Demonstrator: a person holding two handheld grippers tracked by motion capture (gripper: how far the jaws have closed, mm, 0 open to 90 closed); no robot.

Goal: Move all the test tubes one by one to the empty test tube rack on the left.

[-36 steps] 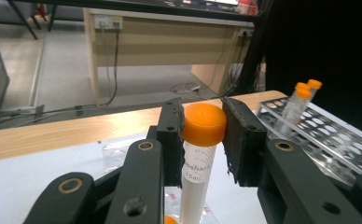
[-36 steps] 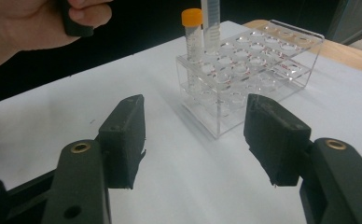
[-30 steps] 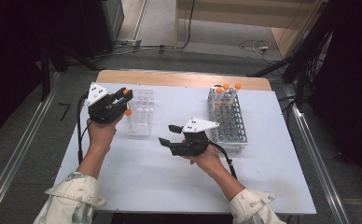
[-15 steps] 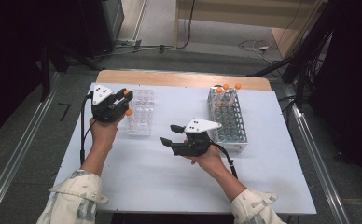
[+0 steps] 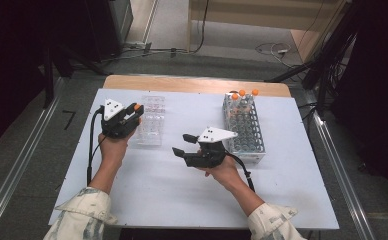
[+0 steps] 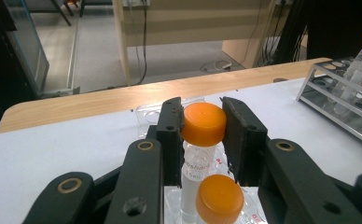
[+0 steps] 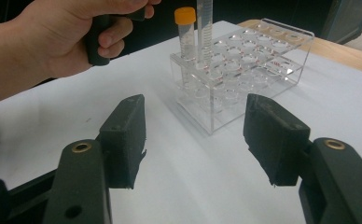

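My left gripper [image 5: 134, 111] [image 6: 202, 135] is shut on the orange cap of a clear tube [image 6: 204, 123] [image 5: 137, 107] and holds it upright over the clear plastic rack [image 5: 149, 125] [image 7: 244, 70]. In the right gripper view the held tube [image 7: 203, 28] reaches down into the rack beside a second orange-capped tube [image 7: 185, 35] [image 6: 219, 198] that stands there. My right gripper [image 5: 180, 144] [image 7: 195, 140] hovers low over the white table to the right of that rack. It is open, with nothing between its jaws.
A metal wire rack [image 5: 244, 130] [image 6: 342, 93] stands at the right with three orange-capped tubes [image 5: 242, 93] in its far row. The white tabletop [image 5: 182, 200] ends in a wooden strip [image 5: 192, 84] at the back. A hand [image 7: 62, 42] holds the left gripper.
My left hand has sunk a little with the tube, bringing it lower over the clear rack. The right gripper has stayed in place.
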